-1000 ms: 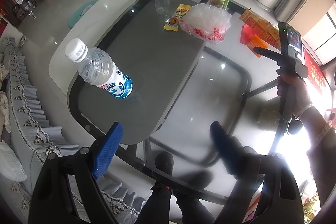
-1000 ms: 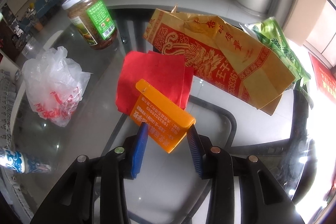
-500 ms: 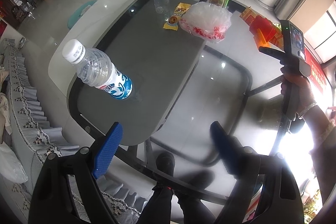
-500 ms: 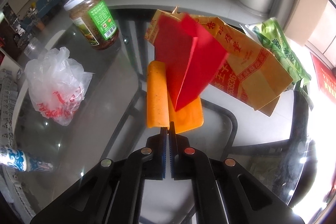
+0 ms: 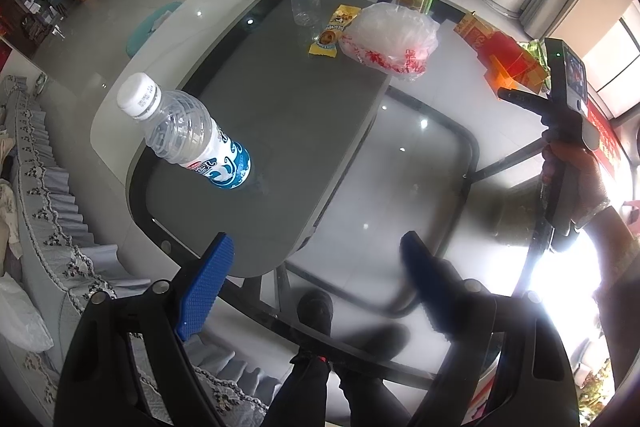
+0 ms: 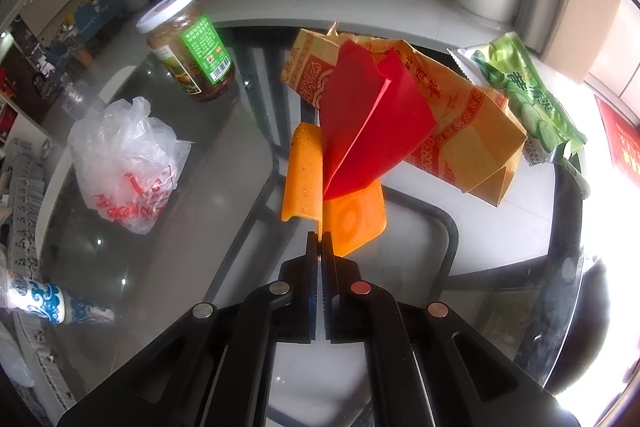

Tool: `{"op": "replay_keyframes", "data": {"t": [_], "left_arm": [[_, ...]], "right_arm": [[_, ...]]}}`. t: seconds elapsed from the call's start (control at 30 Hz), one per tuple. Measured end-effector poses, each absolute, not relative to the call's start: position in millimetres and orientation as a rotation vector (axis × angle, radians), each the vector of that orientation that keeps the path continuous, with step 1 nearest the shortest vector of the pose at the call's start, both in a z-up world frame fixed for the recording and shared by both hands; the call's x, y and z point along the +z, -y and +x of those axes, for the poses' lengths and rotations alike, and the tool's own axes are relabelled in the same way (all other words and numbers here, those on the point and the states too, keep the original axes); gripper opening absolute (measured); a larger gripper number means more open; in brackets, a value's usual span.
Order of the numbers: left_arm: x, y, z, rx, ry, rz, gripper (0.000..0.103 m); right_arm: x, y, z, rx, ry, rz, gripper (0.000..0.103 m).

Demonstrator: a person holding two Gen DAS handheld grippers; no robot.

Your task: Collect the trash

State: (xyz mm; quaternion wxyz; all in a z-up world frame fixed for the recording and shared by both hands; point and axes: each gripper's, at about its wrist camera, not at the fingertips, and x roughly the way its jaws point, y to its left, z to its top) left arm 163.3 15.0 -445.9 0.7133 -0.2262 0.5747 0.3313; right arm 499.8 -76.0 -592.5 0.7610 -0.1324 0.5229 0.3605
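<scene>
A: Grip status — right gripper (image 6: 320, 241) was seen clamped fully on the near corner of the orange packet (image 6: 348, 219), with the red paper (image 6: 368, 131) standing up out of the same pinch. Both were tilted up over the glass table (image 6: 224, 163); whether they were lifted clear could not be told.

B: Left gripper (image 5: 316, 267)?

A: Jaws were spread wide, nothing between them, held over the near table edge well apart from the water bottle (image 5: 188, 139).

B: How should the lift be done?

A: Only a thin corner was caught, so a slow, straight lift was judged best — a jerk could let the red sheet slide out. Pinch should be kept closed until a bin is reached; none was seen.

B: Readable text?

A: A barcode on the jar (image 6: 188, 55); its green label was too small to read. Digits "3996" and Chinese characters were seen on the yellow paper bag (image 6: 472, 119). Red print on the plastic bag (image 6: 124, 163) was not legible.
</scene>
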Motion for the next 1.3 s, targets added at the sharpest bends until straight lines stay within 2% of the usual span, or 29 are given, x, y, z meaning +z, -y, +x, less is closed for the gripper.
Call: {"op": "replay_keyframes", "data": {"t": [0.4,0.57,0.63,0.73,1.1,1.17,1.2,1.3], "left_arm": [[-448,-16,154,0.738,-1.274,-0.503,0.083],[-449,-20,149,0.751,-1.274,-0.509,0.083],[-449,-21,148,0.754,-1.275,-0.509,0.083],[-450,-23,147,0.757,-1.275,-0.510,0.083],[-451,-27,145,0.762,-1.276,-0.508,0.083],[-451,-27,144,0.764,-1.275,-0.503,0.083],[-451,-28,144,0.764,-1.275,-0.502,0.083],[-452,-29,143,0.768,-1.279,-0.503,0.083]], "right_arm": [[-589,68,497,0.783,-1.123,-0.313,0.002],[-589,60,499,0.767,-1.111,-0.310,0.005],[-591,56,502,0.764,-1.115,-0.305,0.013],[-594,52,506,0.753,-1.121,-0.297,0.020],[-603,55,528,0.733,-1.222,-0.096,0.021],[-605,55,531,0.718,-1.221,-0.102,0.016],[-607,54,532,0.715,-1.227,-0.107,0.009],[-607,52,532,0.725,-1.226,-0.099,0.005]]}}
